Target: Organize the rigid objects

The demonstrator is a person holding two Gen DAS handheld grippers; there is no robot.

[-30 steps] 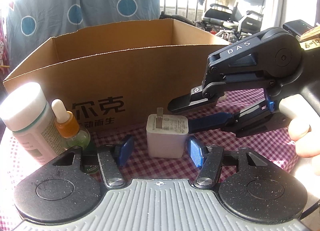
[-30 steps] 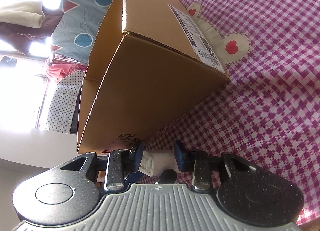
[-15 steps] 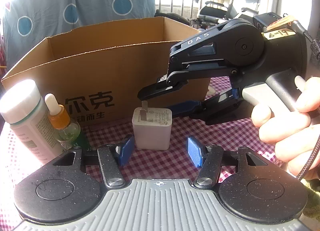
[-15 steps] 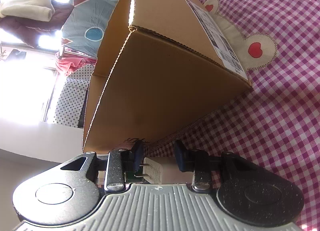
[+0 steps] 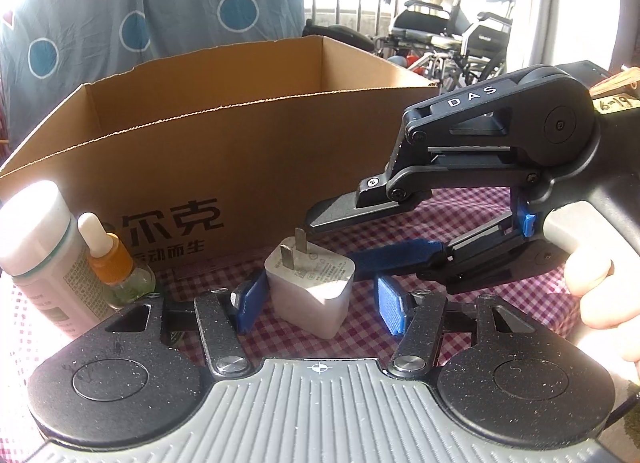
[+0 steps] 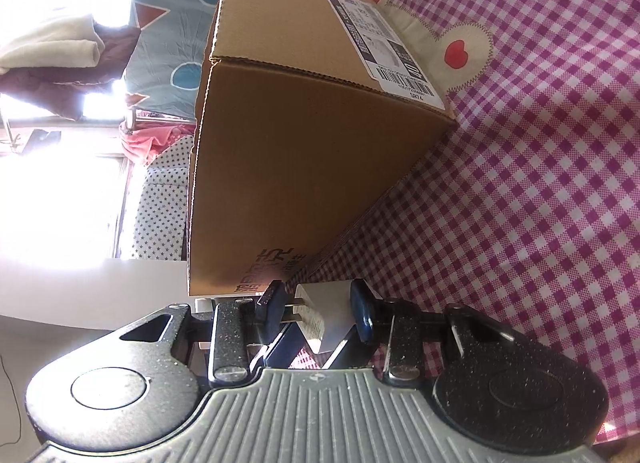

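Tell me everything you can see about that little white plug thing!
The white charger plug is a small rounded cube that looks like smooth plastic, with two flat metal prongs on its top face and tiny printed text beside them. It sits tilted on the checked tablecloth, just in front of the cardboard box. The left gripper has a blue pad on either side of it, the left one close by. The right gripper reaches in with one finger above the prongs and one low beside it.
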